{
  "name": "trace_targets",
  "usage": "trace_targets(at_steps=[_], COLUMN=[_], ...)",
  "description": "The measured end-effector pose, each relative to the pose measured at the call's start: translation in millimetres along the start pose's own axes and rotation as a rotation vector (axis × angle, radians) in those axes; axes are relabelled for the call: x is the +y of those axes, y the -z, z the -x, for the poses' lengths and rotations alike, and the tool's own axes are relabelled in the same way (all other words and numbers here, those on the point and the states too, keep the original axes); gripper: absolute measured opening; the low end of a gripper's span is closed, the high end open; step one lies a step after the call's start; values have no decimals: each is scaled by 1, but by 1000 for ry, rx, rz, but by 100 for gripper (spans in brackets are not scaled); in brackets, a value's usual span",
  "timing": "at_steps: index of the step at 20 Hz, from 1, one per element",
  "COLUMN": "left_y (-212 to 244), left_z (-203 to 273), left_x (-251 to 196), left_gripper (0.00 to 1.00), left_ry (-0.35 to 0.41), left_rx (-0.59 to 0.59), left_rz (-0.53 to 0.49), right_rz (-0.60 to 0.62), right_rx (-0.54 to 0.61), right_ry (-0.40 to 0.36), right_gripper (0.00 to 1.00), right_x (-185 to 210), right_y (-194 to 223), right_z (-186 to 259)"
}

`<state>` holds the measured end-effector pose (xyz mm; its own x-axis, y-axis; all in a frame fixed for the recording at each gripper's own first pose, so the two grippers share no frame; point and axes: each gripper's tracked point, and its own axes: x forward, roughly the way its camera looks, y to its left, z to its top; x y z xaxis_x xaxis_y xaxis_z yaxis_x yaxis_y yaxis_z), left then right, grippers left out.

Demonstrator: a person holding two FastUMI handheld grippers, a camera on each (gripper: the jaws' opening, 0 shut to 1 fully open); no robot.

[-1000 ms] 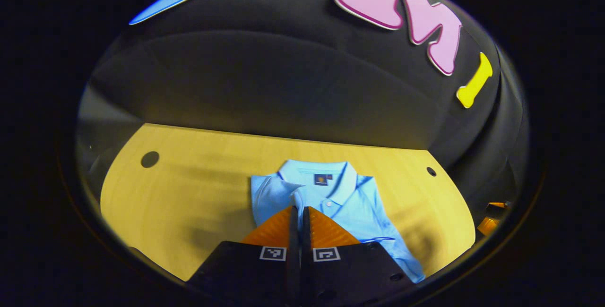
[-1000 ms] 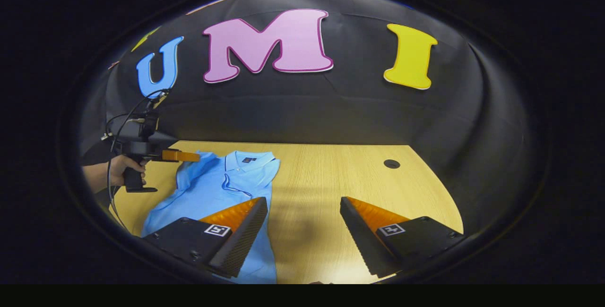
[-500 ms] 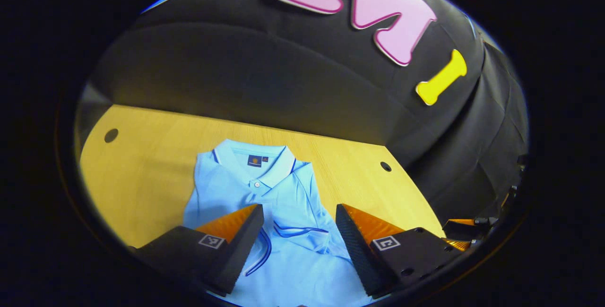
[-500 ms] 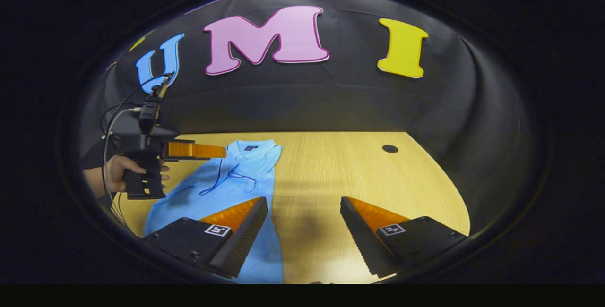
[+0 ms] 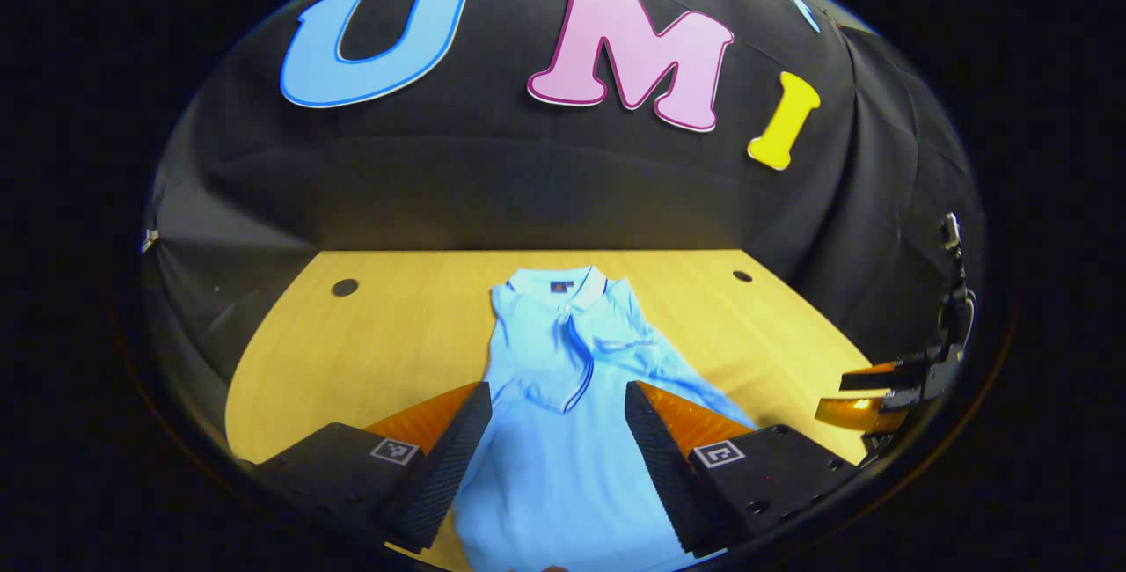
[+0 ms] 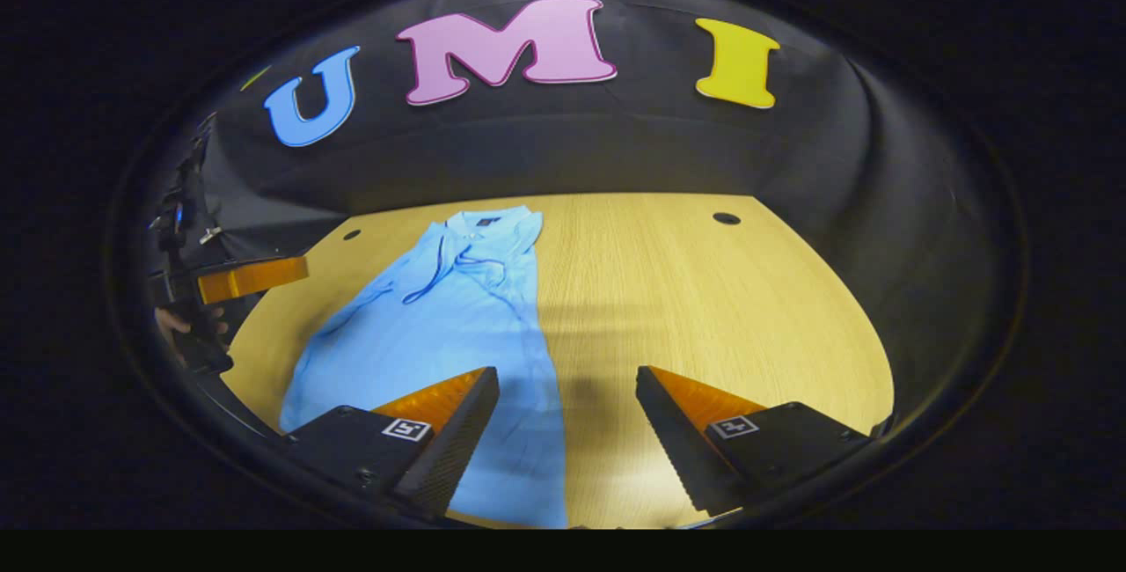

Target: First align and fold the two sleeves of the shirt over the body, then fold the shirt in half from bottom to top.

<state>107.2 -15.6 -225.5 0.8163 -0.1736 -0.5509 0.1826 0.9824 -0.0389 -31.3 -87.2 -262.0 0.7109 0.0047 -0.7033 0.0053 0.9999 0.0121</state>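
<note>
A light blue polo shirt (image 5: 563, 431) lies flat on the wooden table (image 5: 387, 334), collar at the far end. Both sleeves lie folded over its chest, their dark-trimmed cuffs (image 5: 576, 383) near the middle. My left gripper (image 5: 559, 444) hovers open over the shirt's lower body, nothing between its fingers. In the right gripper view the shirt (image 6: 440, 326) runs down the left half of the table. My right gripper (image 6: 567, 431) is open above the shirt's right edge near the hem. The left gripper (image 6: 251, 277) shows at the far left, held by a hand (image 6: 180, 324). The right gripper (image 5: 844, 393) shows at the table's right edge.
The table has a small round hole at each far corner (image 5: 344, 288) (image 5: 742, 275). Bare wood (image 6: 704, 308) stretches to the right of the shirt. The black cloth wall closes off the back and sides.
My left gripper opened, let go of the sleeve onto the chest, and drew back toward the shirt's lower part. The right gripper stayed open and pulled back and up.
</note>
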Motion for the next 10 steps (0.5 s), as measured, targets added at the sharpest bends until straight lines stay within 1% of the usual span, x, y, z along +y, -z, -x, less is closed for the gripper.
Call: trace_targets(at_steps=[4, 7, 10], left_y=[76, 128, 166], left_z=[53, 72, 81], left_x=[7, 12, 22], left_gripper=[97, 97, 97], left_ry=[-22, -49, -82], left_rx=[89, 166, 219], left_rz=[0, -6, -9], right_rz=[-18, -21, -43], right_rx=[73, 130, 182], right_ry=[2, 23, 39], right_gripper=[99, 99, 99], right_x=[14, 20, 26], right_y=[49, 91, 125], right_z=[21, 30, 34])
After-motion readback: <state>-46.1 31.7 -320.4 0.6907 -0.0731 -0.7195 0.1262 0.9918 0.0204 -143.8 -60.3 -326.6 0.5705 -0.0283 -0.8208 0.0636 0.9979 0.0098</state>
